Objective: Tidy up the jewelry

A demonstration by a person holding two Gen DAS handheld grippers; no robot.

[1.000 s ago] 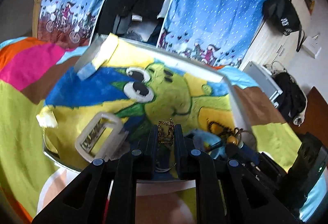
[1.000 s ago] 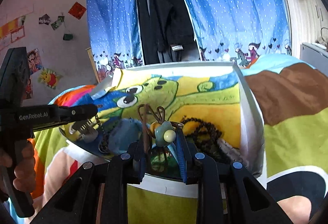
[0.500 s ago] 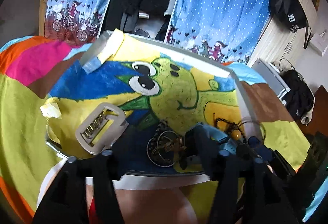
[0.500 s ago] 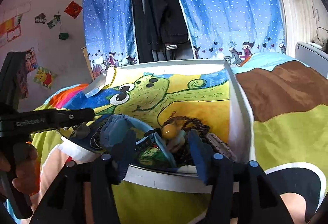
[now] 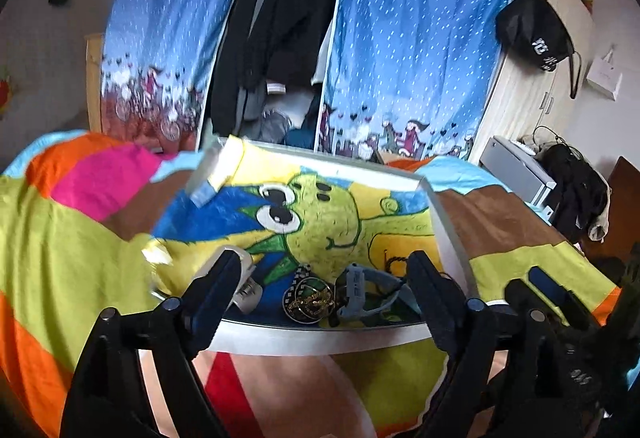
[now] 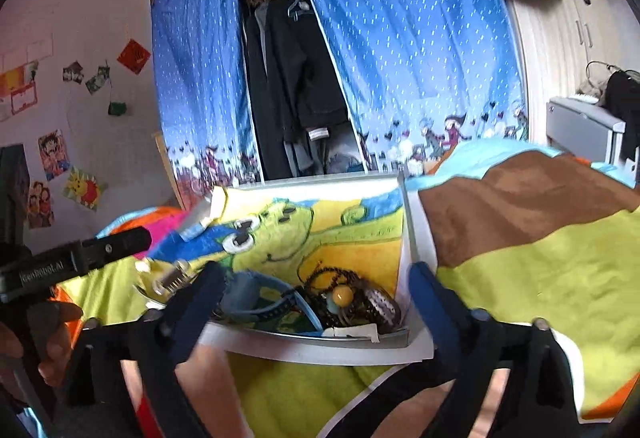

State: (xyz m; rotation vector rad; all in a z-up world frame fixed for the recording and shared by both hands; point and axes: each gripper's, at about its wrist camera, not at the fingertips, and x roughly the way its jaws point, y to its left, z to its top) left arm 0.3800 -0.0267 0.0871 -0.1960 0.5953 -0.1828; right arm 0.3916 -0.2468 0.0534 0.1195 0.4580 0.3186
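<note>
A shallow white box (image 5: 448,238) with a green cartoon drawing on its floor lies on the bed. At its near end rest a gold chain on dark rings (image 5: 310,300), a blue watch strap (image 5: 364,288), a white hair clip (image 5: 246,288) and a dark bead necklace (image 5: 394,262). My left gripper (image 5: 324,278) hangs wide open just before the box, holding nothing. In the right wrist view the box (image 6: 414,234) holds the blue strap (image 6: 264,302), dark beads (image 6: 340,278) and a yellow bead charm (image 6: 342,294). My right gripper (image 6: 316,288) is also wide open and holds nothing.
A bright patchwork blanket (image 5: 60,258) covers the bed around the box. Behind hang blue curtains (image 5: 400,37) framing dark clothes. A black bag (image 5: 532,25) hangs at the right by a pale wardrobe. A hand (image 6: 44,338) holds the left gripper's handle at the right view's left edge.
Both grippers opened and let go: the gold chain and the yellow bead charm now lie in the box. Both grippers drew back and up from the box.
</note>
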